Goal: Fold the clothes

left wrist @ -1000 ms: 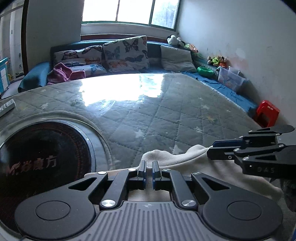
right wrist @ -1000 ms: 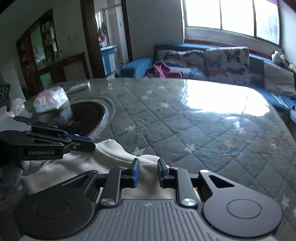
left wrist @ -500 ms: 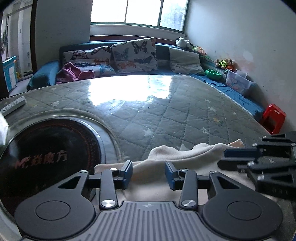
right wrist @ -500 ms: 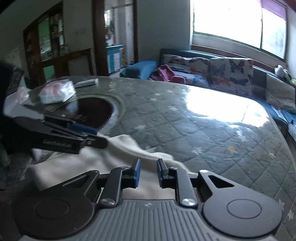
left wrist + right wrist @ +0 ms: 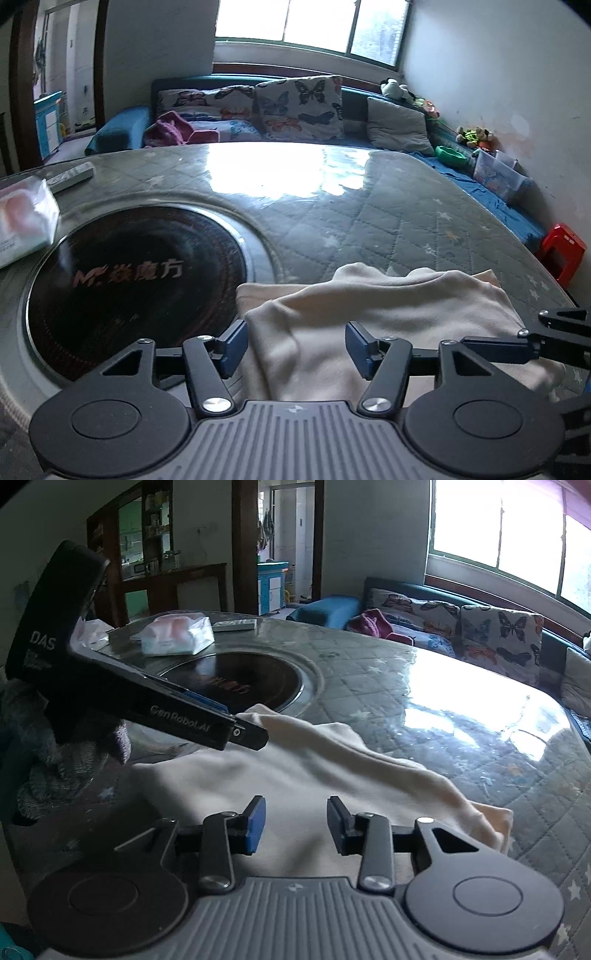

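Observation:
A cream garment (image 5: 388, 306) lies folded on the near edge of the round table; it also shows in the right wrist view (image 5: 314, 771). My left gripper (image 5: 295, 345) is open and empty just above the garment's near left part. My right gripper (image 5: 295, 823) is open and empty above the garment's near edge. The left gripper shows from the side in the right wrist view (image 5: 236, 731), over the garment's left corner. The right gripper shows at the right edge of the left wrist view (image 5: 498, 349), over the garment's right side.
The table (image 5: 369, 206) has a quilted grey cover under glass and a dark round hotplate (image 5: 136, 280) left of the garment. A tissue pack (image 5: 177, 635) and a remote (image 5: 236, 624) lie at the far left. A sofa with butterfly cushions (image 5: 295, 107) stands behind; a red stool (image 5: 561, 254) is on the right.
Both grippers have opened and let go of the cream garment, which now lies flat on the table. Both have pulled back toward me and risen a little.

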